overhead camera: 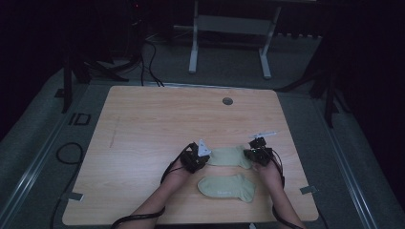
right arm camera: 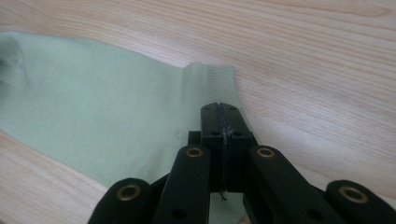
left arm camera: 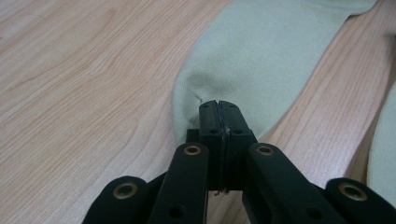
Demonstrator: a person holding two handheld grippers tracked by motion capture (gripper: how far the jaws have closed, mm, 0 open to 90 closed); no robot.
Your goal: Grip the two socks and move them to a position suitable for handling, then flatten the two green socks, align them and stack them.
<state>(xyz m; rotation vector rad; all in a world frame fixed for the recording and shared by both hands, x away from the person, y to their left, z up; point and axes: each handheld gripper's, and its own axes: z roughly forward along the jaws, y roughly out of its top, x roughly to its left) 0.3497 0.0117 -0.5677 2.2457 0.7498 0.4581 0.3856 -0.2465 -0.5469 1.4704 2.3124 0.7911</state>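
I have the left tool (left arm camera: pixel 218 105) clenched on the toe end of the far sock (overhead camera: pixel 230 156), and the right tool (right arm camera: pixel 218 108) clenched on its ribbed cuff. That sock lies flat on the bench (overhead camera: pixel 157 119) between both tools, with the near sock (overhead camera: pixel 228 187) just beside it.

Looks like lab or test room, not home; dark room, light falls just on one wooden table (overhead camera: pixel 143 124); table has round cable hole (overhead camera: pixel 227 101); grey carpet floor (overhead camera: pixel 43 143) all round; black cables (overhead camera: pixel 148 62) lie on floor at back; white metal stand legs (overhead camera: pixel 193 52) behind table; metal rails (overhead camera: pixel 28 176) run along floor by table; bits of tape (overhead camera: pixel 71 196) mark table edge; no home things around.
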